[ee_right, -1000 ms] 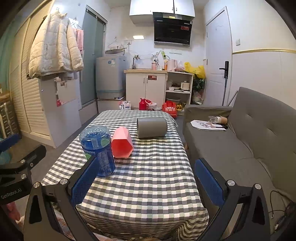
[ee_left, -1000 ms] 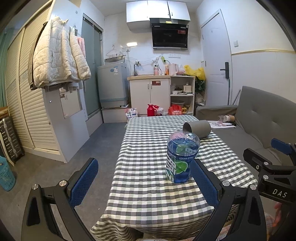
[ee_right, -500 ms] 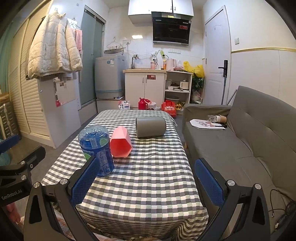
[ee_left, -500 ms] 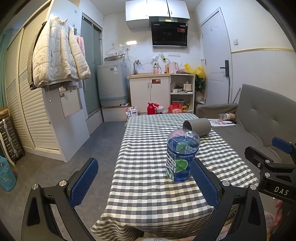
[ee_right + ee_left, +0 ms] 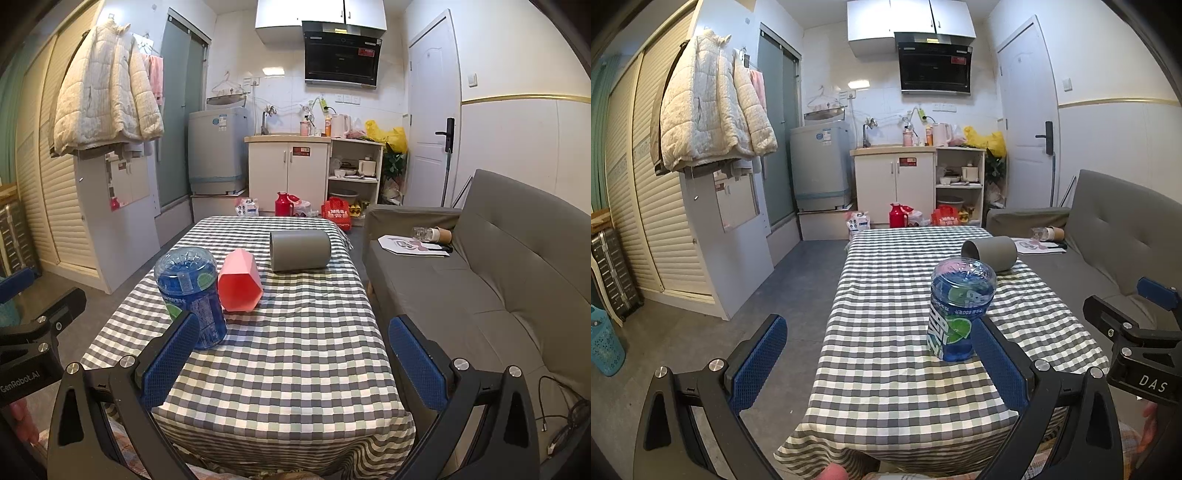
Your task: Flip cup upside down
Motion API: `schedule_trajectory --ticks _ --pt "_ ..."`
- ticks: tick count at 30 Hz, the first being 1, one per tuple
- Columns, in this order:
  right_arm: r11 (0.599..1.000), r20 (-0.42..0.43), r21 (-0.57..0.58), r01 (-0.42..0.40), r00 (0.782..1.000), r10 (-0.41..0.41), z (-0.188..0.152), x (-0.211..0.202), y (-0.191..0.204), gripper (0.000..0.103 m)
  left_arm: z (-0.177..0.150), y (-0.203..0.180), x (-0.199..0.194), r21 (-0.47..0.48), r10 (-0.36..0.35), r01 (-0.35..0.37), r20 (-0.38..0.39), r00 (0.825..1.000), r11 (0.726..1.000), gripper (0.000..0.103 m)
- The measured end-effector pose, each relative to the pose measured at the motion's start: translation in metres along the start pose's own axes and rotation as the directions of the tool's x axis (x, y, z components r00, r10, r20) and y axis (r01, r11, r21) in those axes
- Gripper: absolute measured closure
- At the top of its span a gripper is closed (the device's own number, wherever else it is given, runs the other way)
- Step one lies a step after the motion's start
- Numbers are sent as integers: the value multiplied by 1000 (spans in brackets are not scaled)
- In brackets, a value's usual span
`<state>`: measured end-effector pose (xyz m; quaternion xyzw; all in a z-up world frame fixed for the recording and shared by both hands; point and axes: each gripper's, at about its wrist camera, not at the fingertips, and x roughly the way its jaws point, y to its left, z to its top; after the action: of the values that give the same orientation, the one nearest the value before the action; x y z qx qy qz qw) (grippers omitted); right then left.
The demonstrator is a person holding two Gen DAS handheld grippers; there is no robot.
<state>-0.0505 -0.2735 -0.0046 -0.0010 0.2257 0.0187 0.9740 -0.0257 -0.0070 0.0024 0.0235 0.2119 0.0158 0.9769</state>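
Both grippers – left, right – hung spread apart, holding nothing, short of the table. The pink cup lay tilted, touching the blue bottle, gray cup behind – reaching in could likely topple that bottle or roll the cups

Left gripper: jaws spread wide, blue pads, nothing between them, held short of the table's near edge
Table: covered with a grey and white checked cloth
Blue bottle: upside down on the cloth, just beyond the right pad
Grey cup: on its side farther back, mouth facing left
Right gripper: partly visible at the right edge, over the sofa
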Motion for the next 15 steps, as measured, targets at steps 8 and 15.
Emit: schedule_trajectory --ticks 8,15 --pt "1000 -3 0 1 1000 -1 -1 1 1 0 1 0 1 -3 -1 1 -3 1000 1000 0" --pt "1000 -2 0 0 1000 0 0 1 0 0 1 0 1 0 0 0 -3 1000 1000 0"
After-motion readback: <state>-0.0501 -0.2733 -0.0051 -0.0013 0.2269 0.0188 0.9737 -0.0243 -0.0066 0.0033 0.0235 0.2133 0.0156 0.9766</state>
